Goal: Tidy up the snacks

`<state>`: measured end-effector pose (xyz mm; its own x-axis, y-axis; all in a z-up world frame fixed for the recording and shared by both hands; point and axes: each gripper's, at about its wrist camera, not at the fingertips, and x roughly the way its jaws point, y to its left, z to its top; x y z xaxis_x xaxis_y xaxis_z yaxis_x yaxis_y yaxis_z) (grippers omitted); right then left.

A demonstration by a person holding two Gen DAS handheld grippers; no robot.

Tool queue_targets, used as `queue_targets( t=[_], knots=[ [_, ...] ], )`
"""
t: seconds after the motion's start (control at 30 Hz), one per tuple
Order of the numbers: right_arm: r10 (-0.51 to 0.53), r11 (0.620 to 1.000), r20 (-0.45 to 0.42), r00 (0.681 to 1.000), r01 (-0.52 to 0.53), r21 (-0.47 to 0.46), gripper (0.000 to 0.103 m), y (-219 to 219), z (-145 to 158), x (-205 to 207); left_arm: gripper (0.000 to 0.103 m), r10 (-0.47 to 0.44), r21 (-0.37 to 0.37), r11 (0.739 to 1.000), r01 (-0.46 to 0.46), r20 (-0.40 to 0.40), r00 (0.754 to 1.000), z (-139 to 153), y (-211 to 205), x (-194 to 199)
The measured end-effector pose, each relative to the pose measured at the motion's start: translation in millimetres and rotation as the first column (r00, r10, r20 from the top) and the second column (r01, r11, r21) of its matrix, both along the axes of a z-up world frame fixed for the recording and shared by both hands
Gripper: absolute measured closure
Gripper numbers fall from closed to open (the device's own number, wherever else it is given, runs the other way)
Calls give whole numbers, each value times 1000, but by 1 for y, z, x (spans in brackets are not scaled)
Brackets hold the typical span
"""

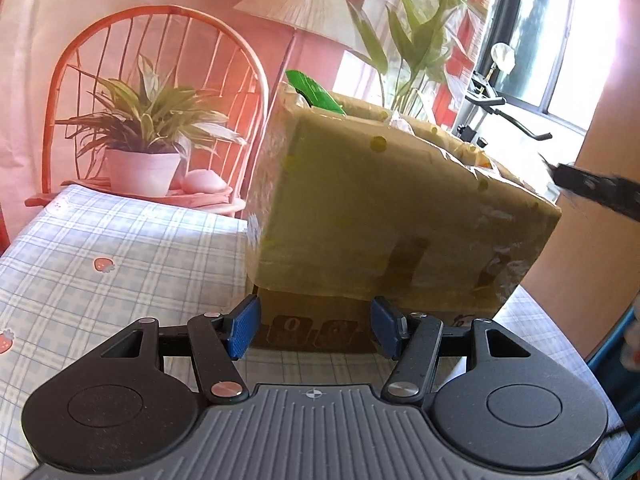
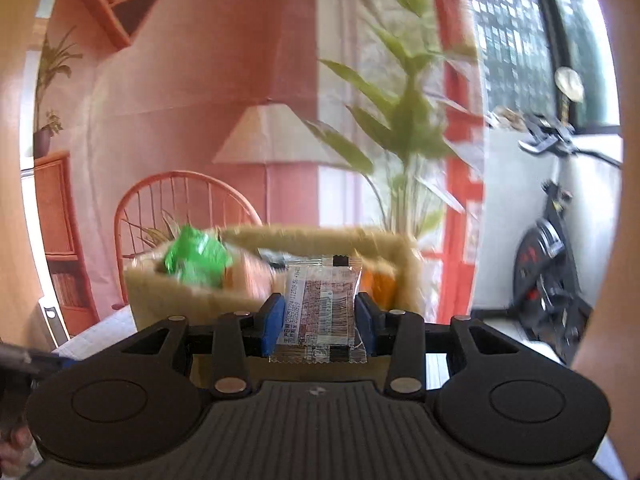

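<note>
— The right gripper (image 2: 316,320) is pinching a snack (image 2: 320,312) in the air near the box (image 2: 192,300).
— The left gripper (image 1: 314,330) is loose and empty, facing the box.
— That packet is slippery, so I think it could slide out or miss the opening.

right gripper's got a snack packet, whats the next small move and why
Probably carry the packet forward over the open cardboard box and let go. The right gripper holds it before the box, where a green wrapper already sits.
</note>
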<state>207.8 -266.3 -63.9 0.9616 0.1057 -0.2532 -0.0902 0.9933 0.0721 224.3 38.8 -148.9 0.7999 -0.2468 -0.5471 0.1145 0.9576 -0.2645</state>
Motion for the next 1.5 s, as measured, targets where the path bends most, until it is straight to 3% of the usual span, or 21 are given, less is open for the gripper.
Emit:
queue_targets(
  t=[0.33,0.43,0.5,0.57,0.7,0.77,0.9,1.23,1.5],
  knots=[
    [16,999,-96,995,-12,47,60,12,-4,93,39,19,1,1000,-19,19,1000,10,12,0],
    [13,999,-130,991,-7,45,50,14,-6,103,39,20,5,1000,-20,23,1000,17,14,0],
    [-7,999,-131,991,11,30,36,16,-5,101,36,21,8,1000,-21,33,999,22,15,-1],
    [-18,999,-118,993,22,29,27,16,-3,93,29,29,22,999,-30,48,998,28,15,-4],
    [-30,999,-121,992,32,12,19,19,3,75,23,38,38,998,-40,61,997,40,13,-9],
    [-36,999,-114,993,37,3,12,21,8,63,14,37,43,998,-41,69,997,48,13,-13],
    [-45,999,-88,995,46,7,0,25,19,37,10,41,76,996,-49,94,995,67,9,-24],
    [-68,998,-49,997,68,14,0,48,44,-34,9,77,132,987,-96,145,986,115,5,-62],
    [-112,994,-51,992,113,9,0,66,56,-88,9,44,174,981,-81,203,978,140,-6,-104]
  ],
)
